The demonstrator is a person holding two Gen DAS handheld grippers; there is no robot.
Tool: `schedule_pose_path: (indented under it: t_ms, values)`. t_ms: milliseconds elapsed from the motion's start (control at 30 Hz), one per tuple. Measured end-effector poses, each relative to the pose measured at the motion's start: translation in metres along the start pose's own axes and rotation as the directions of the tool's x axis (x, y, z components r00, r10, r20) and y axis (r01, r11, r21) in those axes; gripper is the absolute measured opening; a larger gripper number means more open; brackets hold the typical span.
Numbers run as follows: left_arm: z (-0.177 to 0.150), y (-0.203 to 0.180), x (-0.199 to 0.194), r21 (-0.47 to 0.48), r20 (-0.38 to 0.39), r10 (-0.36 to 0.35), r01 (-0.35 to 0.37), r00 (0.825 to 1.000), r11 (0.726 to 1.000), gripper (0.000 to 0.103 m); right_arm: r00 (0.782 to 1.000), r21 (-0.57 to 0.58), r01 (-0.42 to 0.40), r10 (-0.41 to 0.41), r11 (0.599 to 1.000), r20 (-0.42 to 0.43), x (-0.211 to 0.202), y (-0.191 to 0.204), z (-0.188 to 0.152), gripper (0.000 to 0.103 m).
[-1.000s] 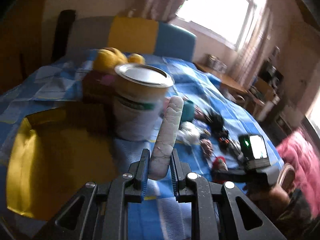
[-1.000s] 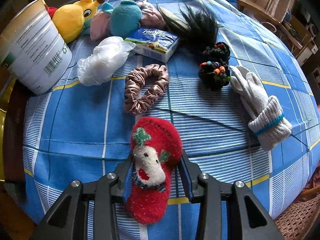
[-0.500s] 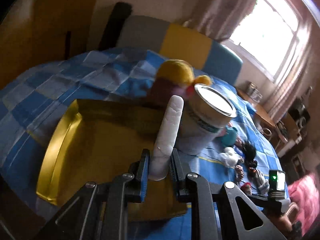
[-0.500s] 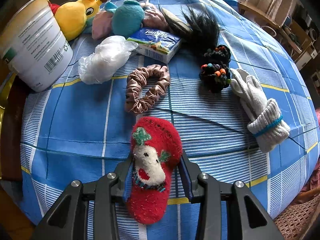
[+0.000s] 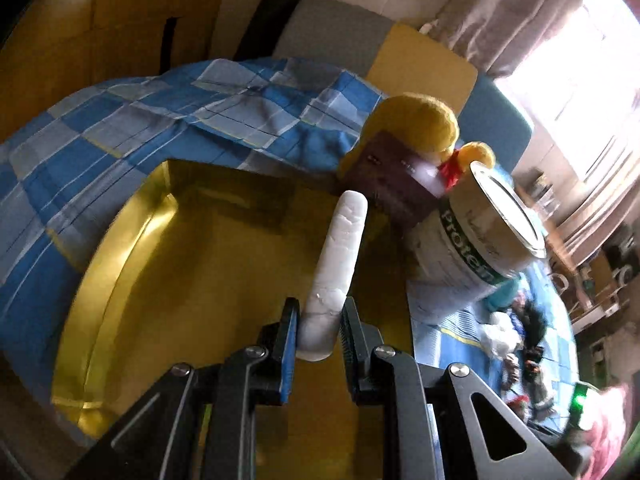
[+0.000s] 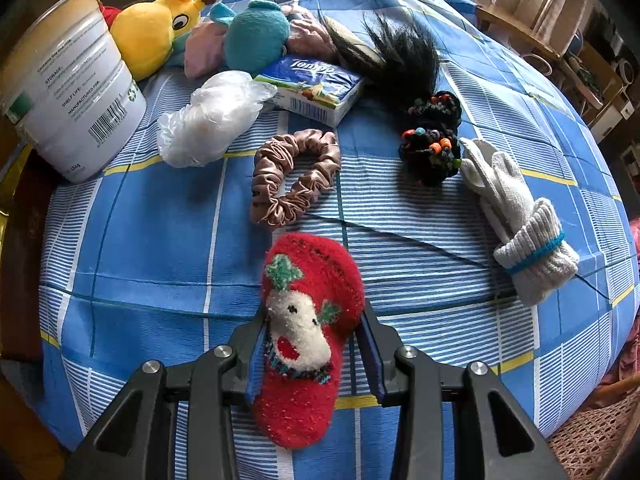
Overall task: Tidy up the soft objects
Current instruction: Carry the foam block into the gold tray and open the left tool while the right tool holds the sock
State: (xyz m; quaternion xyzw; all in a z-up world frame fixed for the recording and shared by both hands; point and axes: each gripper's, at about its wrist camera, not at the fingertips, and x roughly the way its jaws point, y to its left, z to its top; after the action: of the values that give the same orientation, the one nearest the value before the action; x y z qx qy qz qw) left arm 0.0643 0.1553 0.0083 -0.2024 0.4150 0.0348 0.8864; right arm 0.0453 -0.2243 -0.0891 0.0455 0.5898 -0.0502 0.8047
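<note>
Blue checked bedspread carries the clutter. Left gripper pinches a soft white foam-like cylinder at its base, above the gold metal tray. Right gripper squeezes a fuzzy red reindeer sock mid-length. Both look light and compressible; a central hold seems best.

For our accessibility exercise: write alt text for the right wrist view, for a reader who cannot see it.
The right gripper is shut on a red sock with a reindeer face, above a blue checked bedspread. Beyond lie a scrunchie, rolled glove, tissue pack, plush toys and a tin.
</note>
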Motion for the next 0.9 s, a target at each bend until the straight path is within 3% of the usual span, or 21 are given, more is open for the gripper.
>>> schedule_pose_path:
  t_ms: [200,400,533,900]
  values:
    - [0.014,-0.022,0.038,0.065,-0.007,0.082,-0.081,0.997,0.995,0.024,1.000,0.002,-0.003,0.003,1.000,-0.001,0.000,-0.001,0.000,0.040]
    - [0.010,-0.022,0.053,0.087,-0.029,0.109,-0.106,0.994,0.990,0.027,1.000,0.004,-0.002,0.002,1.000,-0.001,0.000,-0.001,0.000,0.040]
    - [0.001,-0.019,0.043,0.084,-0.010,0.105,-0.104,0.994,0.991,0.049,1.000,0.003,0.001,-0.001,1.000,0.000,0.001,-0.001,0.000,0.040]
    - [-0.032,-0.024,-0.013,0.178,0.063,0.040,-0.050,0.997,0.983,0.053,1.000,0.016,-0.002,0.002,1.000,0.002,-0.001,-0.003,0.001,0.039]
